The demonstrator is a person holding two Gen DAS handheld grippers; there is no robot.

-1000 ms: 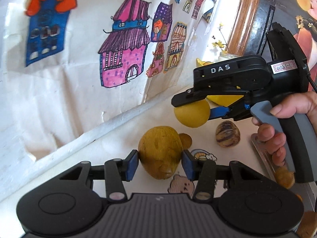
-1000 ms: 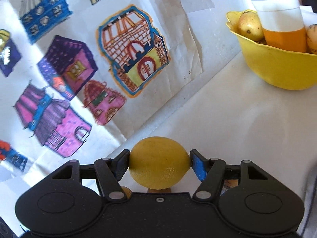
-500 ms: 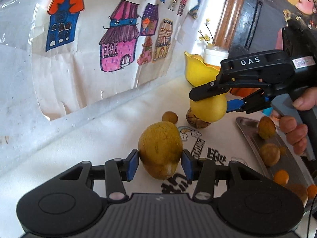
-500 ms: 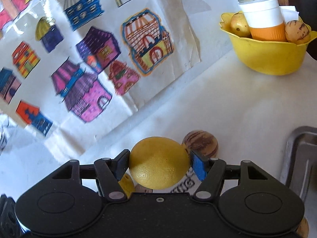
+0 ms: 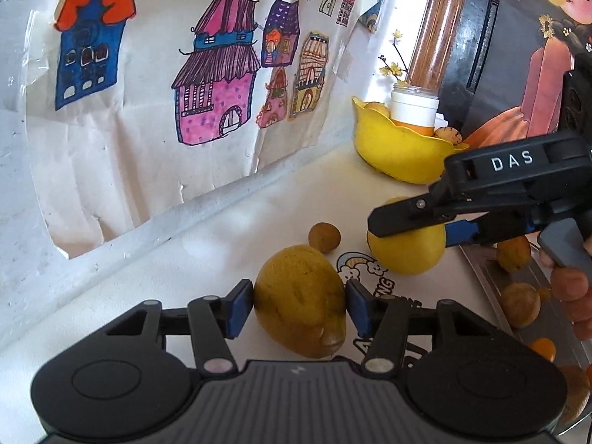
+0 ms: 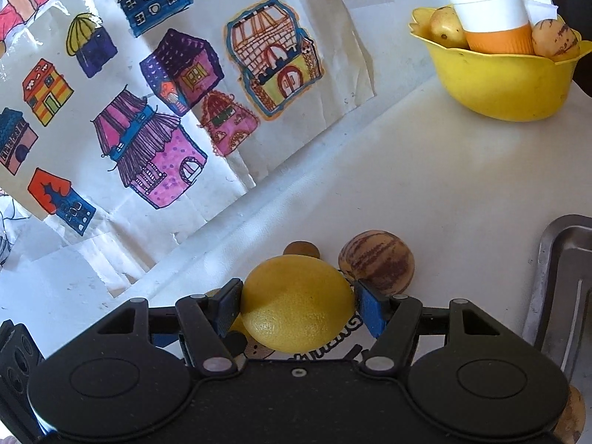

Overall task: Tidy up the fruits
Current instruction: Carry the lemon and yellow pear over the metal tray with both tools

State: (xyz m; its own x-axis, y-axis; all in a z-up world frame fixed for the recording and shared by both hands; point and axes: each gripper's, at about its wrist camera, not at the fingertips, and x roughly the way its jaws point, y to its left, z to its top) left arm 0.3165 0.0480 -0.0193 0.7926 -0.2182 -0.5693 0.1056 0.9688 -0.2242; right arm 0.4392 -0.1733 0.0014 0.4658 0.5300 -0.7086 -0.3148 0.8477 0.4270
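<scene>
Both grippers carry fruit short of the yellow plastic bowl (image 6: 499, 88): the right gripper (image 6: 298, 305), nearer it, clamps a smooth yellow lemon (image 6: 298, 303) crosswise, while the left gripper (image 5: 299, 301) grips a mottled yellow-brown mango (image 5: 299, 299).

House drawings (image 6: 155, 118) — white-orange jar (image 6: 488, 14)

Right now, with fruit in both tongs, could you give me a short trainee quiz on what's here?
1. True or false: the right tongs grip a lemon.
2. What stands among the fruit in the yellow bowl? A) a white and orange jar B) a spoon C) a banana
3. Fill in: the left tongs hold a ____-yellow fruit.

Key: 1 true; 2 A, the jar; 3 brownish.
</scene>
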